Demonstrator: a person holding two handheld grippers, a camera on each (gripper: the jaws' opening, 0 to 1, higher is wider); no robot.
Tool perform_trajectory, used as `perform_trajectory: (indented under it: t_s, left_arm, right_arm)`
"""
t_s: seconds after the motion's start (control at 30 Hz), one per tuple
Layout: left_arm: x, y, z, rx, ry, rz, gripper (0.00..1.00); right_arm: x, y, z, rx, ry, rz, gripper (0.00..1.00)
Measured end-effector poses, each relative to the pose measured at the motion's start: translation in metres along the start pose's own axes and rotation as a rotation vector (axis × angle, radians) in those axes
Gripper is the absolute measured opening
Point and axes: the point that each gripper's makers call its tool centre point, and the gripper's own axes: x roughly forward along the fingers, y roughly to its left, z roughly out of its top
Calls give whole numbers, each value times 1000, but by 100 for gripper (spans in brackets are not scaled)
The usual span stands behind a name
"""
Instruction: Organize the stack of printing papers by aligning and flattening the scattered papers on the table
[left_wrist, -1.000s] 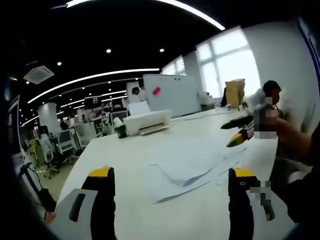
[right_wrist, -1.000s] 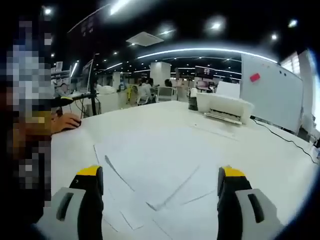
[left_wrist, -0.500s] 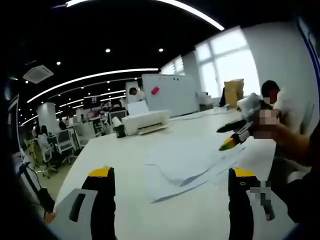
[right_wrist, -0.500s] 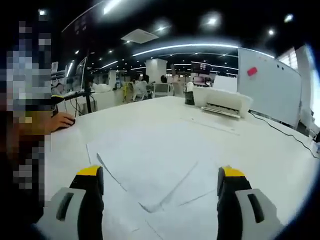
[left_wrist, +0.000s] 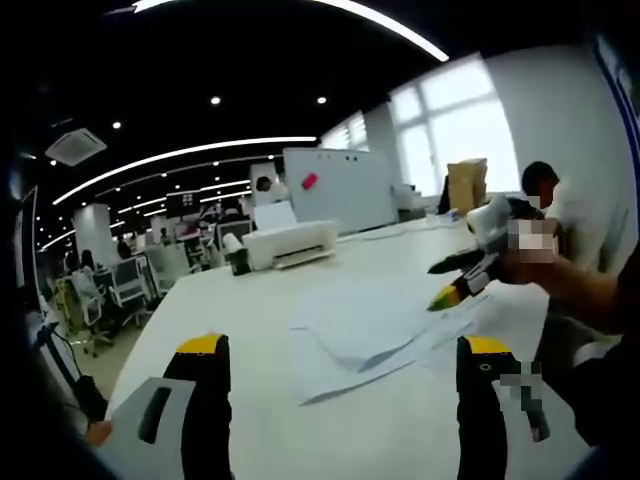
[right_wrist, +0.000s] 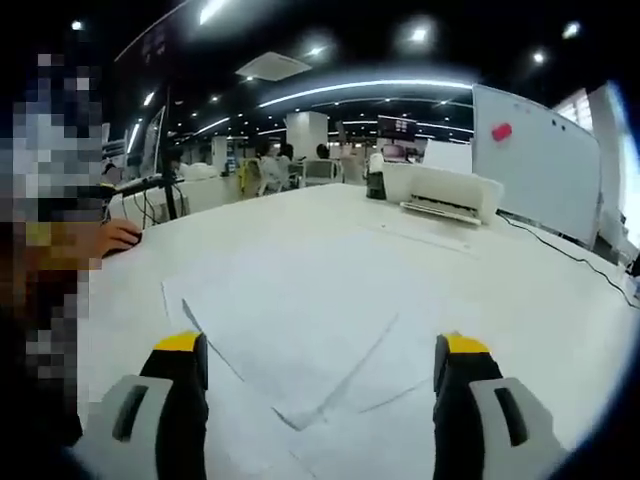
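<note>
The loose white printing papers lie fanned and overlapping on the long white table, corners sticking out at different angles — nothing squared up yet. In the right gripper view the same sheets spread just ahead of the jaws, one corner pointing back toward the camera.

Against half a second ago, the right gripper, with its black body and yellow tips, has slid further left in the left gripper view and now hangs over the right edge of the sheets; I cannot tell whether it touches them. In its own view the papers sit a little lower and wider, so that camera has moved in. The left gripper has barely shifted.

Both claws stand wide apart with nothing between them — the right gripper's own pair frames bare paper.

The left gripper view takes in a bright window, a brown cardboard box and a seated person behind the right gripper. The right gripper view gives instead a hand resting on the table's left side. Both show the white printer and whiteboard at the far end, well apart from the sheets, with open tabletop between.
</note>
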Motion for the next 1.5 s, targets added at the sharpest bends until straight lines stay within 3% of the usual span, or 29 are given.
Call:
perform_trajectory:
  t_s: [0.33, 0.83, 1.13, 1.5]
  left_arm:
    - [-2, 0, 1, 2, -5, 1, 96]
    - [-4, -1, 1, 3, -4, -3, 96]
    - [-3, -1, 0, -5, -3, -7, 96]
    - [-3, -1, -2, -4, 0, -6, 95]
  right_arm:
    - [11, 9, -6, 18, 5, -2, 87]
    - [27, 6, -20, 16, 34, -12, 84]
    - [31, 6, -19, 48, 18, -13, 78]
    - [36, 10, -32, 32, 64, 3, 73]
